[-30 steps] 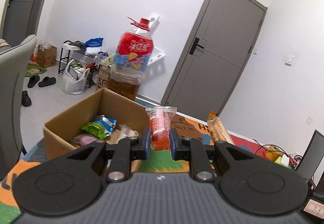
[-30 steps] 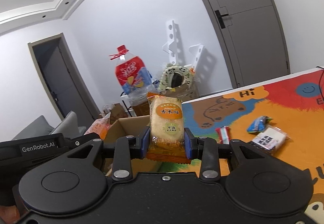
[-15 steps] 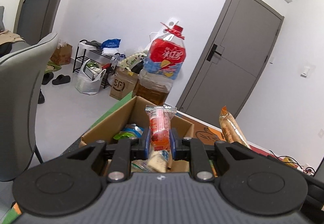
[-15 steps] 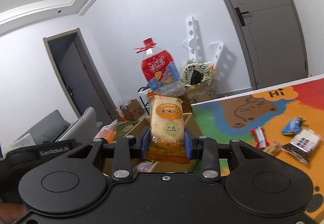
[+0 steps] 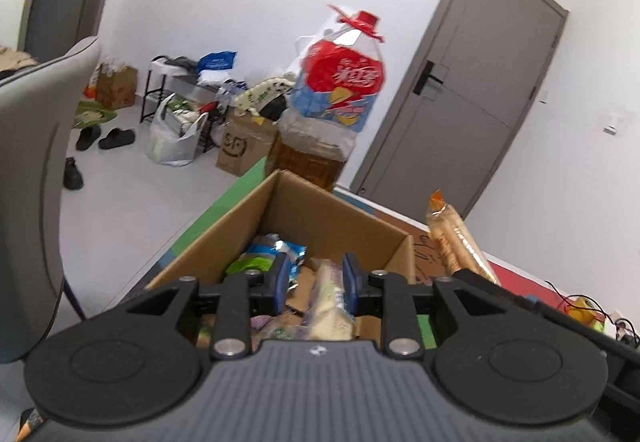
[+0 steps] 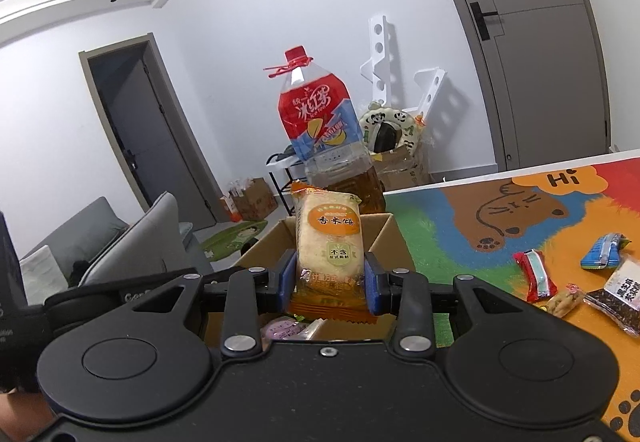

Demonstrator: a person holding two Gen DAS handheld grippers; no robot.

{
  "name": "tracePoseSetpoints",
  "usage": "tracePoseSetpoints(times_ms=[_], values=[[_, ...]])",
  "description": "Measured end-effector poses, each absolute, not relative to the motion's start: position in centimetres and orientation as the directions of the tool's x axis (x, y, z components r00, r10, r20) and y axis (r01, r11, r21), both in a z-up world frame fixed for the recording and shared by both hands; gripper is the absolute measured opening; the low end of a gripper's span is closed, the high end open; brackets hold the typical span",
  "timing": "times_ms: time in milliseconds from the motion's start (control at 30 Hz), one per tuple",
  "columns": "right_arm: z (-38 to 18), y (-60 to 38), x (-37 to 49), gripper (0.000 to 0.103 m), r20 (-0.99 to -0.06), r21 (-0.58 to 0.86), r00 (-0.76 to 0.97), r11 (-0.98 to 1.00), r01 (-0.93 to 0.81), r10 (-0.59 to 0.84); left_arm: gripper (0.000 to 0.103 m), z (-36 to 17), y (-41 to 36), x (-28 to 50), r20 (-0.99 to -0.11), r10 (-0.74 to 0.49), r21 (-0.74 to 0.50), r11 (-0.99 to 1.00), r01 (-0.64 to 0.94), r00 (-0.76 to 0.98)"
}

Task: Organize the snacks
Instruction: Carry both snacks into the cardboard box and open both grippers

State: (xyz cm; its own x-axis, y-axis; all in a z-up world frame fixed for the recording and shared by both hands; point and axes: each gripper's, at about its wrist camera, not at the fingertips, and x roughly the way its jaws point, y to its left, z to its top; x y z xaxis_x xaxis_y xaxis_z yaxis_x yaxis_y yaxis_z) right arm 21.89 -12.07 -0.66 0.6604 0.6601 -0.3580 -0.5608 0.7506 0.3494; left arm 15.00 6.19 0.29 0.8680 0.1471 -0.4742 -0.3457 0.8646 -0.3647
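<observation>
An open cardboard box (image 5: 320,214) with several snack packets inside sits at the table's left end; it also shows in the right wrist view (image 6: 386,238). My left gripper (image 5: 315,280) hangs over the box with its jaws apart and nothing between them. My right gripper (image 6: 331,278) is shut on an orange rice cracker packet (image 6: 328,242), held upright just before the box. That packet also shows at the right in the left wrist view (image 5: 456,242).
A large iced-tea bottle (image 6: 324,146) stands behind the box. Loose snacks lie on the colourful mat (image 6: 520,210) at right: a red packet (image 6: 536,276), a blue packet (image 6: 604,250), a seed packet (image 6: 624,294). A grey chair (image 5: 28,178) stands left of the table.
My left gripper has opened and let go of the red packet, which is no longer between the fingers. Both grippers have moved closer over the box.
</observation>
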Motion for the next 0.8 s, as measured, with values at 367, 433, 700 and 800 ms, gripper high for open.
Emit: tracePoseSetpoints(times_ms=[367, 433, 700, 800], values=[[-0.5, -9.6, 22.9, 0.049, -0.35, 0.369, 0.637, 0.726, -0.58, 0.687, 0.08, 1.1, 8.1, 12.4, -0.47, 0.238, -0.351, 0.833, -0.427, 0.85], [-0.9, -10.3, 22.4, 0.055, -0.351, 0.379, 0.625, 0.716, -0.586, 0.697, 0.084, 1.1, 8.1, 12.0, -0.463, 0.255, -0.34, 0.833, -0.436, 0.849], [-1.5, -13.7, 20.2, 0.089, -0.362, 0.348, 0.677, 0.767, -0.54, 0.641, 0.093, 0.9, 6.7, 11.3, -0.471, 0.231, -0.351, 0.836, -0.421, 0.851], [-1.7, -15.6, 19.6, 0.095, -0.358, 0.343, 0.703, 0.787, -0.513, 0.614, 0.094, 1.0, 5.4, 10.8, -0.453, 0.233, -0.337, 0.849, -0.407, 0.861]])
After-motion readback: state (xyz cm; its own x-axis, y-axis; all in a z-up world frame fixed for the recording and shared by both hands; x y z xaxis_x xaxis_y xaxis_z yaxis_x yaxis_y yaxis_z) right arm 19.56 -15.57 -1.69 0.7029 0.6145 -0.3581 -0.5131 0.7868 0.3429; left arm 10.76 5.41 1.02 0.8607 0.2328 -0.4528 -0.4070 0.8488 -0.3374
